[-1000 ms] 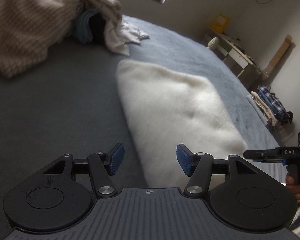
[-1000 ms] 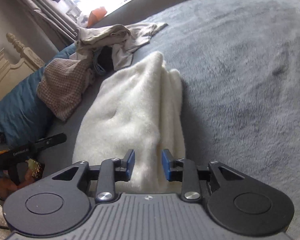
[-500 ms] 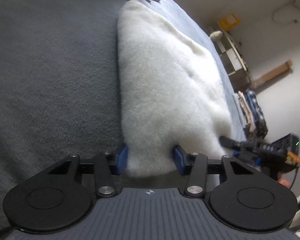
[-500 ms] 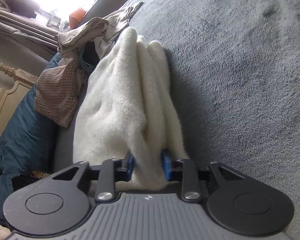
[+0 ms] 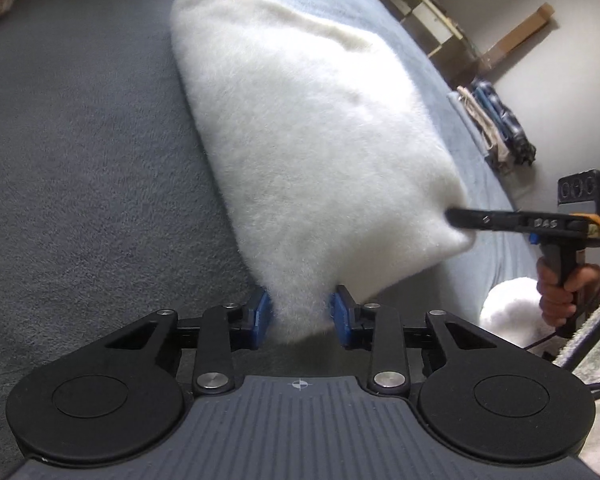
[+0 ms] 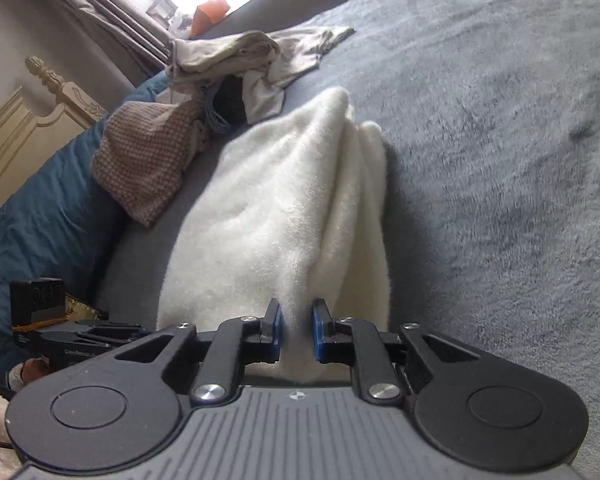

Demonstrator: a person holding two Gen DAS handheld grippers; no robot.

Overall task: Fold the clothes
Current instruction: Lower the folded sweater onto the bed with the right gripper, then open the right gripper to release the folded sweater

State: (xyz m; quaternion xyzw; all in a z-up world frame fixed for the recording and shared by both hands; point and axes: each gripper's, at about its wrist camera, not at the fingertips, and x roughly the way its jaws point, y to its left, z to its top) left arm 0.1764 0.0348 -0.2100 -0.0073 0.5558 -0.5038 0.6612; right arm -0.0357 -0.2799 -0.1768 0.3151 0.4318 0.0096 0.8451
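A white fleece garment [image 5: 312,120] lies folded lengthwise on the grey bed blanket [image 5: 80,140]. My left gripper [image 5: 300,312] has its blue pads pressed on the garment's near left corner, jaws still closing. In the right wrist view, my right gripper [image 6: 297,328] pinches the near right corner of the same garment [image 6: 276,208], its jaws also closing. The right gripper [image 5: 456,216] shows from the side in the left wrist view, its tip buried in the fleece, with a hand [image 5: 560,292] on its handle. The left gripper's body [image 6: 80,336] shows at the right wrist view's left edge.
A pile of unfolded clothes [image 6: 252,60] and a checked cloth [image 6: 148,160] lie beyond the garment's far end. A blue duvet [image 6: 40,216] and a cream headboard [image 6: 20,120] are at the left. A stack of folded clothes [image 5: 496,128] sits at the bed's right edge, shelves [image 5: 432,12] behind.
Both grippers came down onto the garment's near edge and closed on its two corners. The left wrist view tilted down from the clothes pile towards the fleece.
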